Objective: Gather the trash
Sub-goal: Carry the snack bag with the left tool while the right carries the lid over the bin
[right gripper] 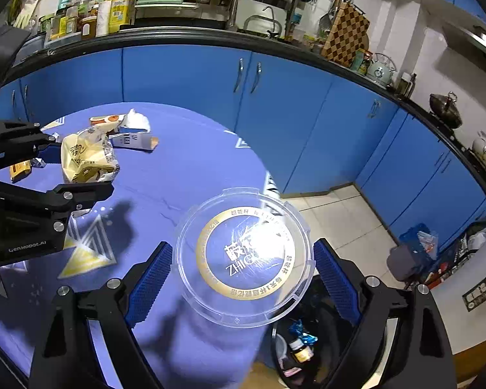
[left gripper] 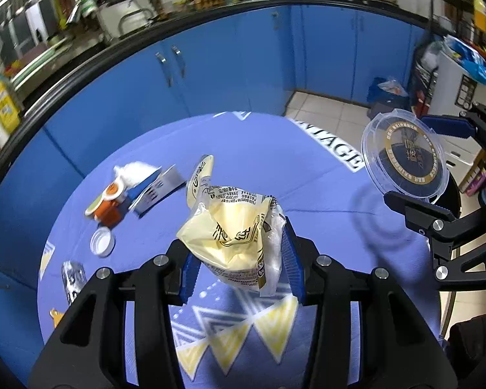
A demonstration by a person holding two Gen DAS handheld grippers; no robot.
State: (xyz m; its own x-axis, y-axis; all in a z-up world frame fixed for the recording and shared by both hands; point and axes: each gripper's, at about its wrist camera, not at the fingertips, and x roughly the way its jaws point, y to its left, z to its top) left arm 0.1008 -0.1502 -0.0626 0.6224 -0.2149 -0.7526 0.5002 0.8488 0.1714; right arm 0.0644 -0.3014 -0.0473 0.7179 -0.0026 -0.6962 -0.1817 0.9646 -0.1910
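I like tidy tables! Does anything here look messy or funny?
Yes. Trash lies scattered on the table: a tipped orange cup, a loose white cap, and an opened blue carton lying flat beside a crumpled tissue.

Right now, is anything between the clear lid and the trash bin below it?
Nothing visible. The clear lid sits between the right gripper fingers, past the table edge; the open bin lies directly beneath.

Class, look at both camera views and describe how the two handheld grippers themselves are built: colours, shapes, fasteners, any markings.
Both the left gripper and right gripper share one design: matte black angular linkage arms with triangular cut-outs, joined by round silver bolt heads. Each finger carries a blue ribbed rubber pad. In the right wrist view, small white lettering marks the left gripper's black body. No cables or sleeves show.
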